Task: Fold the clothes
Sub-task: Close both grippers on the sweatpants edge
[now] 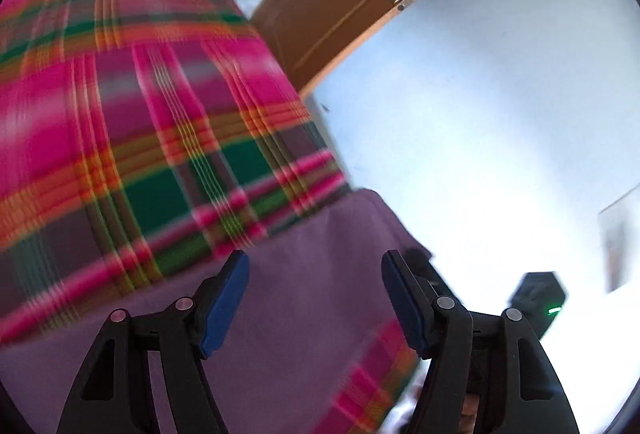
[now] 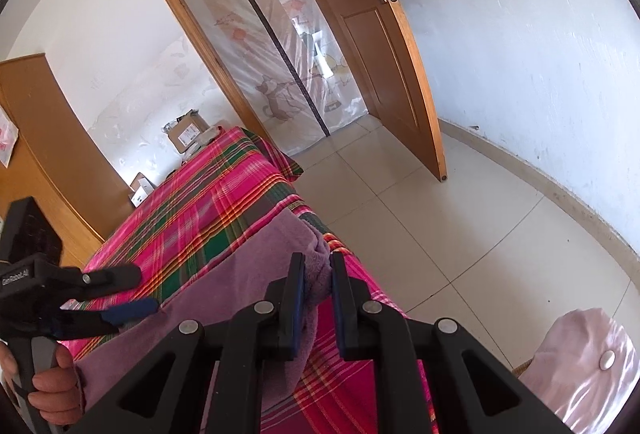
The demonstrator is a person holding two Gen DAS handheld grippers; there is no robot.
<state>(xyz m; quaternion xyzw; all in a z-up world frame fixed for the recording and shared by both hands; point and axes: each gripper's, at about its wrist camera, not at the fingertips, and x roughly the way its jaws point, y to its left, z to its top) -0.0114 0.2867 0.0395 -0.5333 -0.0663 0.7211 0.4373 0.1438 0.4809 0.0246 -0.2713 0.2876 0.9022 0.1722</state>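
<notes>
1. Right gripper (image 2: 316, 266) had its jaws nearly together, pinching a bunched fold of the purple garment (image 2: 240, 298) between its blue pads (image 2: 297, 298) at the bed's right edge.
2. Left gripper (image 1: 314, 266) stood with its jaws wide apart and nothing between them, hovering above the same purple cloth; in the right wrist view it appeared at the bed's left side (image 2: 132, 298), held by a hand (image 2: 56, 386).
3. Purple fabric lay spread flat across the near end of the plaid sheet (image 2: 208, 218), from the left edge to the right edge, where its corner was lifted and gathered.
4. Pink, green and orange plaid covered the whole bed, blurred in the left wrist view.
5. Beyond the bed's far end stood cardboard boxes (image 2: 186, 130), an open wooden door (image 2: 384, 66) and a pale tiled floor (image 2: 460, 234).
</notes>
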